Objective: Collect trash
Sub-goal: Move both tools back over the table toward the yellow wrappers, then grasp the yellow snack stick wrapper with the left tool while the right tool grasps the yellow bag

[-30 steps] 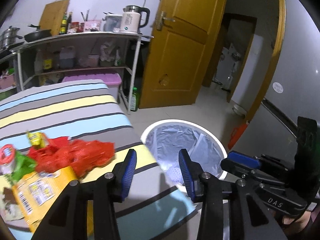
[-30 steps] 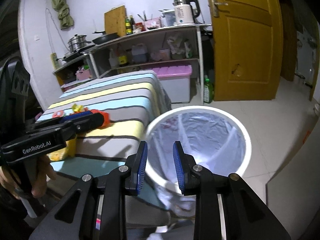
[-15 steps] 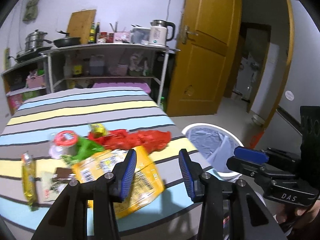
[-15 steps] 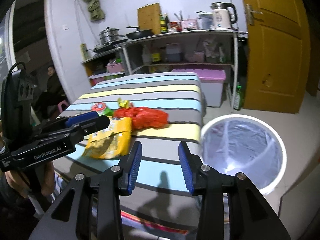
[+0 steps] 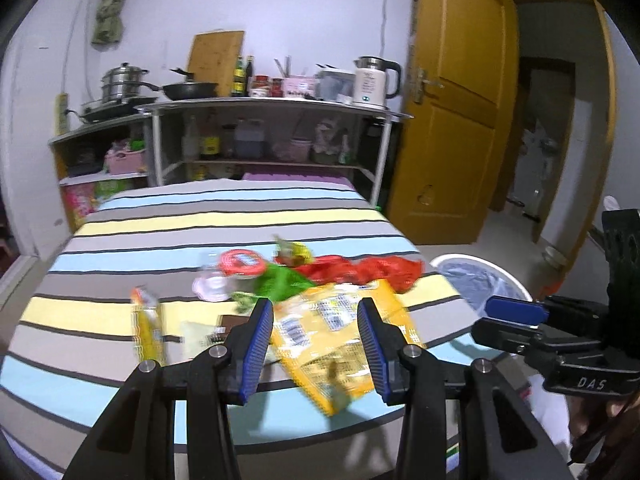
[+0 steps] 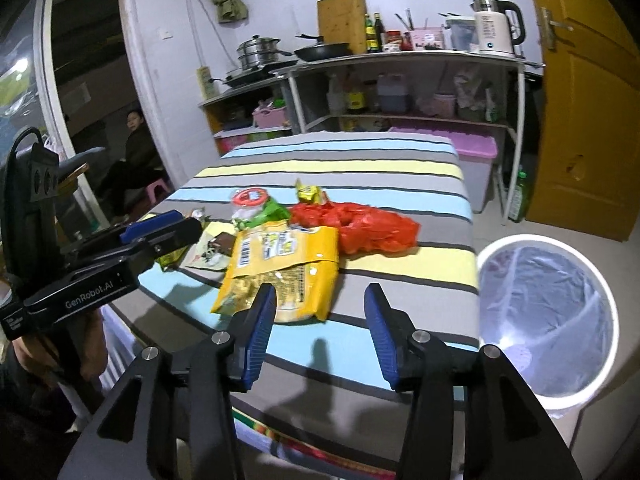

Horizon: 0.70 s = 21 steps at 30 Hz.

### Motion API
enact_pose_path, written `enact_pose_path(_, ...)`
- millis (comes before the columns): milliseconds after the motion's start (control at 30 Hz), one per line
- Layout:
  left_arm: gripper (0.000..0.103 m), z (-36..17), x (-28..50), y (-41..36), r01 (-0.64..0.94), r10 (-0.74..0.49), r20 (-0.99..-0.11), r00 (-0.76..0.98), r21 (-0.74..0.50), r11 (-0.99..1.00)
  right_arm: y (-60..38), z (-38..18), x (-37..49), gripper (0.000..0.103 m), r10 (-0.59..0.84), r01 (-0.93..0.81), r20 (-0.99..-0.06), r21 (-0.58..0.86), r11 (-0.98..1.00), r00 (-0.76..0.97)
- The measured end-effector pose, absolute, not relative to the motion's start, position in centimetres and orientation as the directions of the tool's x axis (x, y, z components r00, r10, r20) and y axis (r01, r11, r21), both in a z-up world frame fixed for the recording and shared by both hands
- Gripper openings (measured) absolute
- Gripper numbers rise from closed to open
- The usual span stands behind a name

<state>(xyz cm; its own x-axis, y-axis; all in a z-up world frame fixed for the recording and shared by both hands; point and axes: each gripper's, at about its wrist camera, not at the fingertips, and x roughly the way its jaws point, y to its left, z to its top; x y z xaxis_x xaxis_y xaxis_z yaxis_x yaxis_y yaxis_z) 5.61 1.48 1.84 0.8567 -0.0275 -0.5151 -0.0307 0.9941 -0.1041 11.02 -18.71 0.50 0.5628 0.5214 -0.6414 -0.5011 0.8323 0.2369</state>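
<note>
Trash lies on a striped table (image 6: 400,160): a large yellow snack bag (image 6: 280,264) (image 5: 332,340), a red plastic bag (image 6: 360,228) (image 5: 360,270), a red-lidded cup (image 6: 250,200) (image 5: 240,262), a green wrapper (image 5: 280,284), a small yellow wrapper (image 6: 307,192) and a narrow yellow packet (image 5: 148,328). A white bin with a clear liner (image 6: 544,320) (image 5: 476,280) stands on the floor to the right of the table. My left gripper (image 5: 316,344) is open and empty above the yellow bag. My right gripper (image 6: 320,332) is open and empty near the table's front edge.
A metal shelf (image 5: 272,108) with pots, bottles and a kettle (image 5: 374,82) stands behind the table. A yellow door (image 5: 452,120) is at the right. A pink storage box (image 6: 472,152) sits under the shelf. A person (image 6: 132,148) sits in the doorway at left.
Both grippers have swung left from the bin to face the table and its trash. The right gripper's jaws have opened wider. Both stay empty.
</note>
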Motion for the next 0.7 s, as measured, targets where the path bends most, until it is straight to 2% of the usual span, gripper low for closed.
enact_pose_path(267,0.044,0.8,4.7,6.2,-0.17,0.094,-0.532,0.842,-0.094,0.981,-16.5,-1.0,12.4,0.047,0.543,-0.526,-0.664,0.256,0.811,0.514)
enact_pose_path(367,0.05,0.2,4.6,8.2,-0.218,0.132,-0.542,0.83,-0.099,0.971,-15.9,-1.5,13.1,0.047,0.551,-0.531,-0.67,0.267,0.804,0.497)
enact_pose_path(700,0.051,-2.5,6.4,10.8,-0.268,0.142,-0.61,0.779,-0.119,0.956,-14.8,-3.1,15.1,0.047,0.549,-0.524,-0.694,0.285,0.803,0.465)
